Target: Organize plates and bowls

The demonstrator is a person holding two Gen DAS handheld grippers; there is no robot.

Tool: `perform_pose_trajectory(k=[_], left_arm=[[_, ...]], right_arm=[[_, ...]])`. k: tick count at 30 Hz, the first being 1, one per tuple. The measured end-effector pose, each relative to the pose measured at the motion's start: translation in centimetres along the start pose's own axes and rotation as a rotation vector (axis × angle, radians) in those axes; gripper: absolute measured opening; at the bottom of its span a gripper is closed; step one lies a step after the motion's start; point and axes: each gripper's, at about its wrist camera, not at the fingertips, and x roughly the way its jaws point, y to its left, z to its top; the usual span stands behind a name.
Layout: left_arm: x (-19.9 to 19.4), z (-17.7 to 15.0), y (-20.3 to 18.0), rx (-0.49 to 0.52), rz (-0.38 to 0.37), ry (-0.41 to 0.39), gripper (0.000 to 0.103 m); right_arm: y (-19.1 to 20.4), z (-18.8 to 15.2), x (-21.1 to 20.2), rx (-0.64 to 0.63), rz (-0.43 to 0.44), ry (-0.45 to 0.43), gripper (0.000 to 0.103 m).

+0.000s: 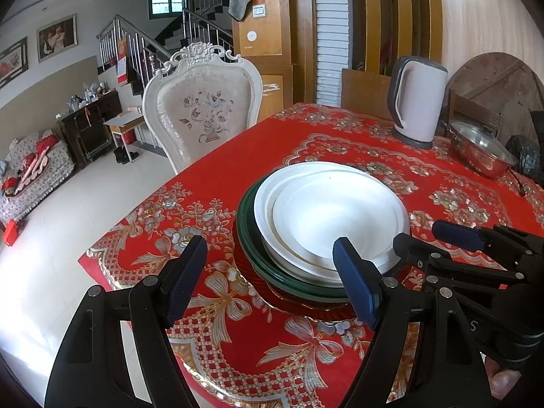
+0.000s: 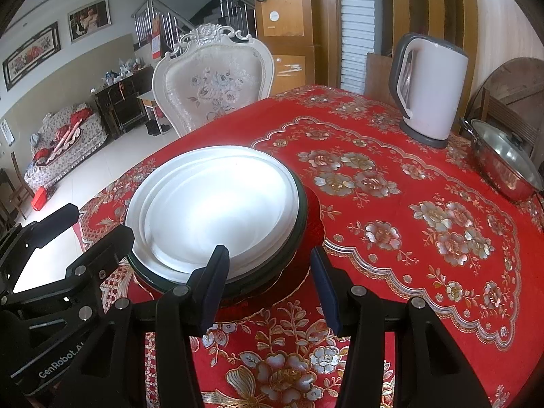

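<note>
Already both grippers stood at the near side of the stack. Through the left wrist camera, the left gripper [image 1: 270, 280] had its fingers spread wide and held nothing. The white bowl [image 1: 335, 214] lay ahead and off toward its right finger, whose blue pad [image 1: 357, 282] sat in front of the bowl's near rim; whether it touched, I could not tell. Under the bowl were white plates [image 1: 263, 204], then a dark green plate [image 1: 245, 221], then a red plate [image 1: 299, 302] on the red floral tablecloth [image 1: 340, 132]. The right gripper [image 1: 455, 234] reached in from the right, beside the stack.

Through the right wrist camera, the right gripper [image 2: 270, 289] was likewise parted and empty. The stack sat ahead and toward its left finger [image 2: 214, 289], which overlapped the bowl's [image 2: 217, 200] near edge, while the right finger stood beyond the rim over the cloth. An electric kettle [image 2: 431, 88] and a lidded steel pan [image 2: 506, 163] stood well apart. Being round, the stack offered no long axis; I judged both hands about equally near, each needing to shift inward to straddle a rim.
</note>
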Motion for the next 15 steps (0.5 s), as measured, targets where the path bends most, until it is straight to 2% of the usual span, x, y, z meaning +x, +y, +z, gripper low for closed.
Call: perform_pose_trajectory(k=[15], left_arm=[[-0.2, 0.12, -0.13, 0.001, -0.005, -0.018, 0.078]], right_arm=[[-0.06, -0.16, -0.06, 0.002, 0.002, 0.0, 0.05]])
